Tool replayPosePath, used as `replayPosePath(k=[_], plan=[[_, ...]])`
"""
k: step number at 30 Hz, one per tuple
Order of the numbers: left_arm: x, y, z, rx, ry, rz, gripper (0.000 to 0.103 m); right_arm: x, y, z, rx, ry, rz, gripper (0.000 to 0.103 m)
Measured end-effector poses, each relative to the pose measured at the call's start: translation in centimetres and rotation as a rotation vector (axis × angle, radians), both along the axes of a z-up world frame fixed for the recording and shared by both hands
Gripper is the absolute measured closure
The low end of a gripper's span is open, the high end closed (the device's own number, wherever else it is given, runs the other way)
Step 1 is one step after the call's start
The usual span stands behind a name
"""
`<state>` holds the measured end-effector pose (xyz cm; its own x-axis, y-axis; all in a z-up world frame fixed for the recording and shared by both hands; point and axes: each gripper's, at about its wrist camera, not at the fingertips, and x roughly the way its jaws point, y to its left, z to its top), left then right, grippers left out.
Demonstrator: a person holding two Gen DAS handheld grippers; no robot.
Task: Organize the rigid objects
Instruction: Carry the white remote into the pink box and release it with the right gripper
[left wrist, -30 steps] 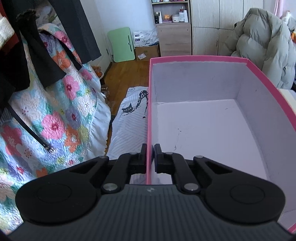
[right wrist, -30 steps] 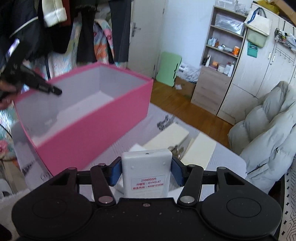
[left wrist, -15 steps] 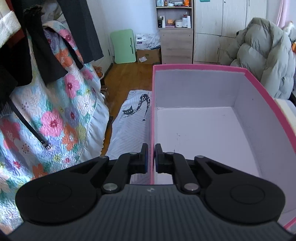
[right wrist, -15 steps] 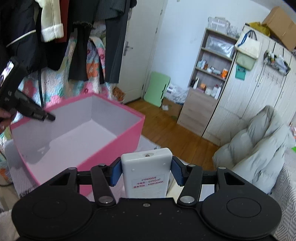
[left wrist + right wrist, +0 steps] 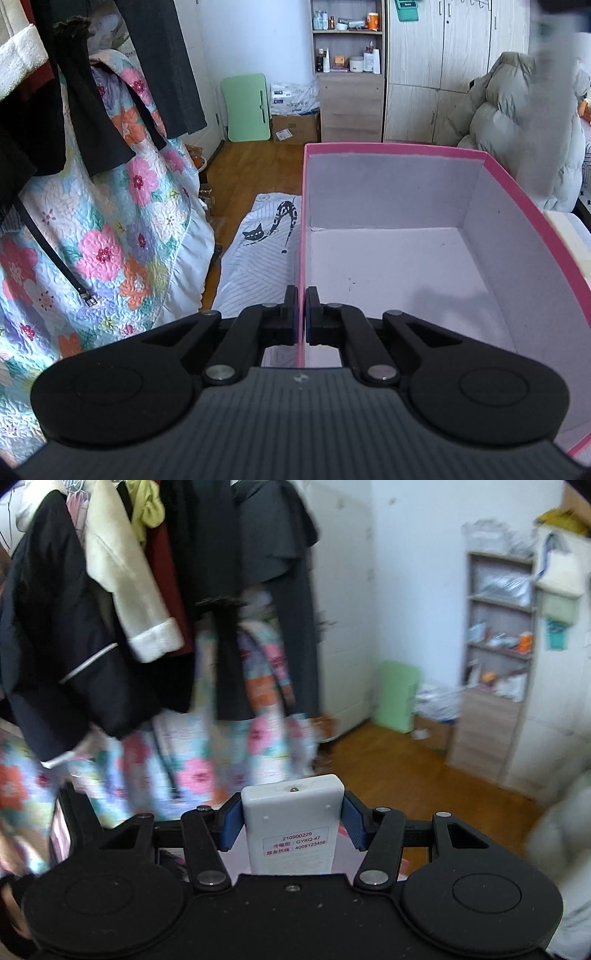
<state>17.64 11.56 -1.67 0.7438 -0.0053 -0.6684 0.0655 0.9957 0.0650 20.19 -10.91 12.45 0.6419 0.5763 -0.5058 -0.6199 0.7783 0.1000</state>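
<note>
Left wrist view: your left gripper (image 5: 301, 312), low centre, is clamping the pink box (image 5: 517, 192) wall, likely steadying it. Right wrist view: your right gripper (image 5: 290, 825) is grasping a white remote (image 5: 291, 823), lower centre, seemingly carrying it boxward.

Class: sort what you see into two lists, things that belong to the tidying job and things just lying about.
In the job:
- pink box, wall pinched by left gripper
- white remote in right gripper

Lying about:
- hanging clothes
- floral quilt
- puffer jacket
</note>
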Motion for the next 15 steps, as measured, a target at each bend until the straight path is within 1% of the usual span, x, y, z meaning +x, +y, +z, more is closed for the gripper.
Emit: replayPosePath(k=[3, 5, 6, 8, 10, 11, 12, 15], plan=[[-0.2, 0.0, -0.2, -0.004, -0.022, 0.004, 0.1, 3.3, 3.2, -3.1, -0.019, 0.094, 0.023, 0.042], [-0.3, 0.2, -0.2, -0.021, -0.026, 0.016, 0.1, 5.4, 4.9, -5.8, -0.032, 0.161, 0.006, 0.042], [-0.2, 0.3, -0.2, -0.031, -0.027, 0.02, 0.1, 6.3, 5.4, -7.0, -0.019, 0.195, -0.012, 0.042], [-0.2, 0.5, -0.3, -0.05, -0.029, 0.024, 0.101, 7.4, 5.4, -9.1, 0.069, 0.227, -0.045, 0.042], [-0.2, 0.7, -0.4, -0.062, -0.03, 0.028, 0.101, 8.1, 4.8, -11.1, 0.196, 0.254, -0.078, 0.042], [-0.2, 0.7, -0.4, -0.067, -0.03, 0.033, 0.1, 8.0, 4.6, -11.9, 0.222, 0.261, -0.085, 0.042], [-0.2, 0.8, -0.4, -0.072, -0.03, 0.035, 0.1, 8.1, 4.8, -12.7, 0.211, 0.269, -0.089, 0.042], [-0.2, 1.1, -0.5, -0.099, -0.03, 0.038, 0.1, 7.3, 4.9, -14.4, 0.1, 0.313, -0.102, 0.043]])
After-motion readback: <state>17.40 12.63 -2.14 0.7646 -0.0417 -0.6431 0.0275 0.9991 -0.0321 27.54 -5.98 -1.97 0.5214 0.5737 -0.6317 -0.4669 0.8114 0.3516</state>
